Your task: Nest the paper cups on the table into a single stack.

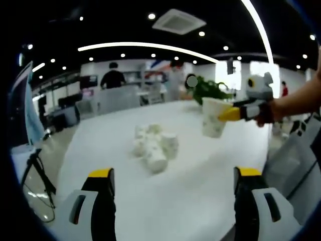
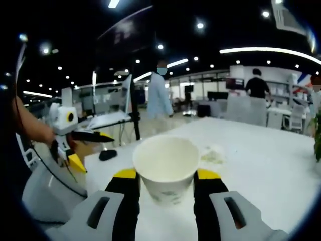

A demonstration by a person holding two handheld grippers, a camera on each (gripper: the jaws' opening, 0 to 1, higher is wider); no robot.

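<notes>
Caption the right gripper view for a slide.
Right gripper holds an upright paper cup above the white table.

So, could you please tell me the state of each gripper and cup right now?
Right gripper: shut on the held cup.
Held cup: upright, lifted off the table.
Left gripper: open, holding nothing.
Cup cluster: lying loose on the table, not stacked.

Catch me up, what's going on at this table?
A person is nesting paper cups with two handheld grippers. The right gripper is shut on one cup, held upright above the white table. The left gripper is open and empty, pointing toward a loose pile of cups lying mid-table. No stack is visible yet.
</notes>
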